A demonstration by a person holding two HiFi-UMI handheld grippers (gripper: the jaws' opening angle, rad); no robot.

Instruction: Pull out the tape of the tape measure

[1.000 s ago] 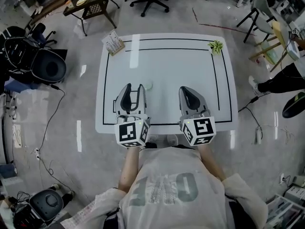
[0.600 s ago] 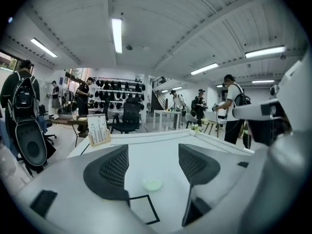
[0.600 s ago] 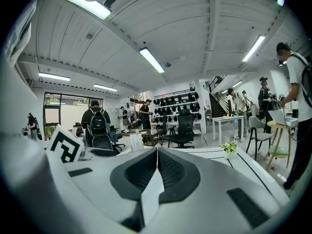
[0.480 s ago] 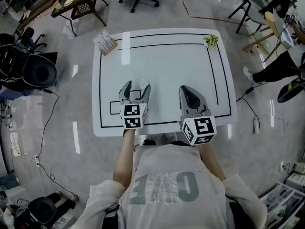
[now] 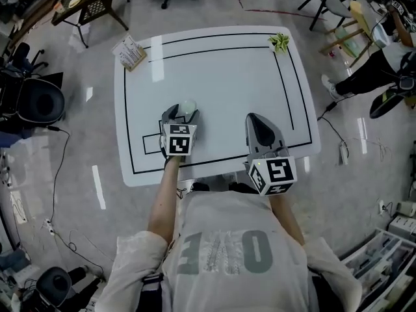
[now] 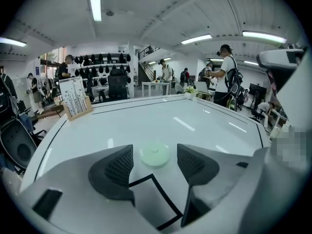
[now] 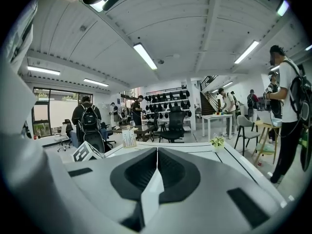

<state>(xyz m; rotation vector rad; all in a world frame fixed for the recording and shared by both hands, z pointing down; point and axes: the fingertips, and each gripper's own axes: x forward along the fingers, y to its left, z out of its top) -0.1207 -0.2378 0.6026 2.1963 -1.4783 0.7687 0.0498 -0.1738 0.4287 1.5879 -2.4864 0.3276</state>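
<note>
White table (image 5: 227, 70) bears a faint tape measure (image 6: 155, 154) before left gripper (image 5: 182, 116).

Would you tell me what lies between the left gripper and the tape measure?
Only bare table crossed by a black line corner, shown in the left gripper view.

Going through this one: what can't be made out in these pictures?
Tape measure: pull tab too small and pale in the left gripper view; tiny in the head view, at the tips of the left claw, whose jaws have just opened.
Card stand: print too small in every view.
Right gripper view: the shut right claw hides most of the table; no tape measure shows.
Left gripper view, right side: a mosaic patch.
</note>
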